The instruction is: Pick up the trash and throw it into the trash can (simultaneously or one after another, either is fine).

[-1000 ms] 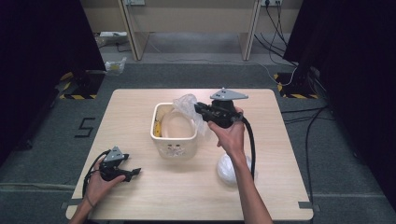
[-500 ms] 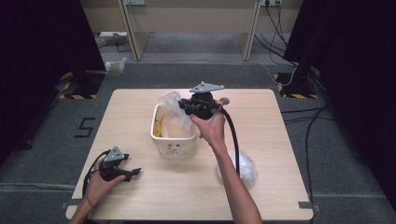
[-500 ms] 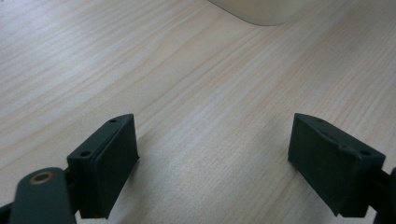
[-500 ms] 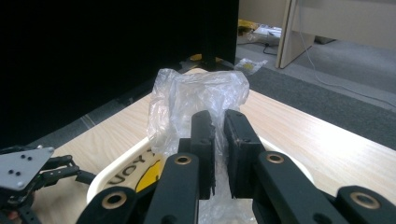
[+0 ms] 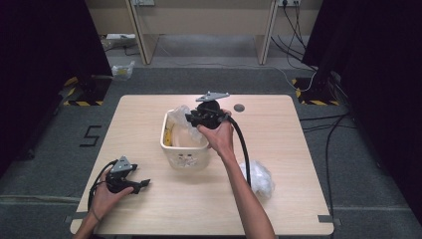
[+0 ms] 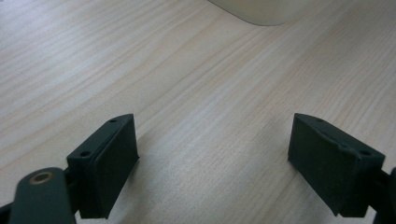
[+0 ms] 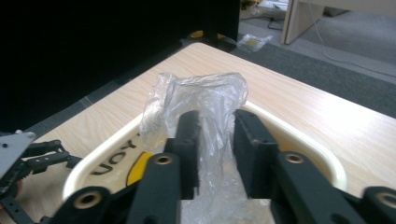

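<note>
Two hand-held grippers work at a pale wooden table point(image 5: 149, 124), and a cream plastic bin point(image 5: 184, 149) standing near its middle serves as the landmark. The right gripper point(image 7: 215, 140) hangs over the bin's open top, at its far right corner in the high view. A crumpled clear plastic bag point(image 7: 201, 100) rises between its black jaws, with the bin's rim just behind and below. The jaws have just been opening; a slim gap shows between the pads and the film, so the hold looks slack. Inside the bin, in the right gripper view, a bit of yellow point(image 7: 137, 171) sits beside dark lettering on the inner wall. The left gripper point(image 5: 142, 184) rests on the table well in front of the bin and to its left, cupped in the person's left hand point(image 5: 107, 194). Its jaws stand wide apart over bare wood. A second bunched clear bag point(image 5: 260, 177) lies on the table to the right of the bin, nearer the person.
</note>
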`<state>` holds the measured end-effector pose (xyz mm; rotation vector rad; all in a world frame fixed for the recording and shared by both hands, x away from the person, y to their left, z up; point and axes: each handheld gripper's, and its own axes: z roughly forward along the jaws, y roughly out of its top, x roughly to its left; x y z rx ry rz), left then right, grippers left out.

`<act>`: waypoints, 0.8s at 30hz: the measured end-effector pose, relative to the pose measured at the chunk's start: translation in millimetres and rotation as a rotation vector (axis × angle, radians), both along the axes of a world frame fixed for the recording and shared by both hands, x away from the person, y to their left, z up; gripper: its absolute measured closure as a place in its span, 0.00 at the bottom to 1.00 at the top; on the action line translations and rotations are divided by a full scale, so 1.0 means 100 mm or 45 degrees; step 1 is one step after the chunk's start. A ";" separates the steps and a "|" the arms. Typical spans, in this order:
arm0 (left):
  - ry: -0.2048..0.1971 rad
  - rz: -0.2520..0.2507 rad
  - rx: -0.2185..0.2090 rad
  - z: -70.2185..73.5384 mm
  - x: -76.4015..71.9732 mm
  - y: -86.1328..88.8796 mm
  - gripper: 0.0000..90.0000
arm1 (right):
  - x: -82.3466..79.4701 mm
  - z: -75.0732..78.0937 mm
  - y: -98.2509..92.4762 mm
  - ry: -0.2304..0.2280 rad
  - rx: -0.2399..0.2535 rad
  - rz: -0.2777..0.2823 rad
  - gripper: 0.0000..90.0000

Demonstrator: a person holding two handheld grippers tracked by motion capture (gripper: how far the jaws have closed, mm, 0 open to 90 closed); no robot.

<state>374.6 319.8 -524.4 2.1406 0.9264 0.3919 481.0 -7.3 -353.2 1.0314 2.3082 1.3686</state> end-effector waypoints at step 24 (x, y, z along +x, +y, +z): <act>-0.002 0.001 -0.001 0.00 0.00 0.00 0.17 | -0.19 0.07 -0.48 -0.038 -0.016 -0.086 0.55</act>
